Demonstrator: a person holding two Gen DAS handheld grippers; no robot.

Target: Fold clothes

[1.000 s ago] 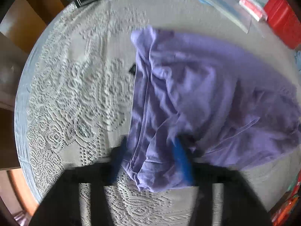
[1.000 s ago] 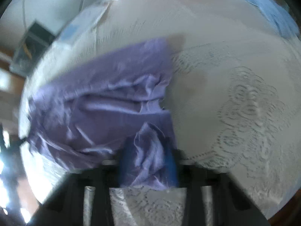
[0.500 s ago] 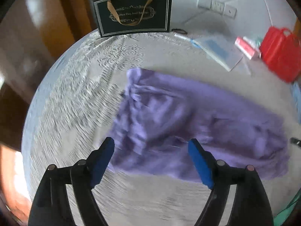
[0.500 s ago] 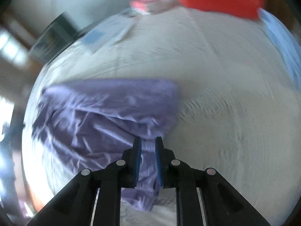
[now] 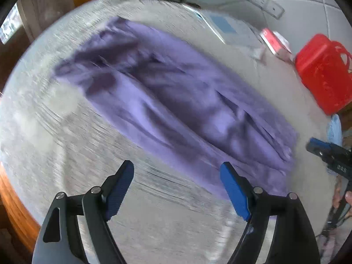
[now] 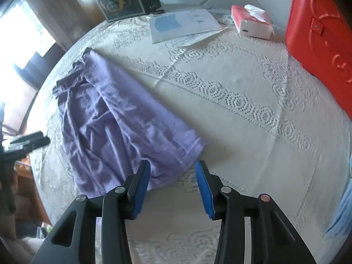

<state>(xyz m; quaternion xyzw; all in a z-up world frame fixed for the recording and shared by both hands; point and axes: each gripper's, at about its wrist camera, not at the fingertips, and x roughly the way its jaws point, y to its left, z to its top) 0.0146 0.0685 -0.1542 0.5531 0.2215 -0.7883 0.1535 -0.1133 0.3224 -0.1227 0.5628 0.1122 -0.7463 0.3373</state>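
Observation:
A purple garment (image 5: 176, 110) lies folded into a long strip on the lace tablecloth (image 5: 66, 143); it also shows in the right wrist view as the same purple garment (image 6: 114, 121). My left gripper (image 5: 177, 189) hangs open above the cloth's near edge, nothing between its blue pads. My right gripper (image 6: 173, 187) is over the garment's near corner; its jaws are opening and hold nothing. The right gripper also appears at the right edge of the left wrist view (image 5: 325, 151), and the left gripper shows dark and small at the left of the right wrist view (image 6: 28, 143).
A red plastic case (image 6: 321, 41) stands at the far right. A tissue pack (image 6: 253, 22), papers (image 6: 182, 25) and a dark gift bag (image 6: 127, 0) sit at the table's back. Light blue cloth (image 6: 343, 209) lies at the right edge. The round table's wooden rim (image 5: 15, 209) curves at left.
Both grippers let go of the purple garment and pulled back; it now lies flat as a folded strip. The left gripper swung sideways and opened wide; the right opened partway.

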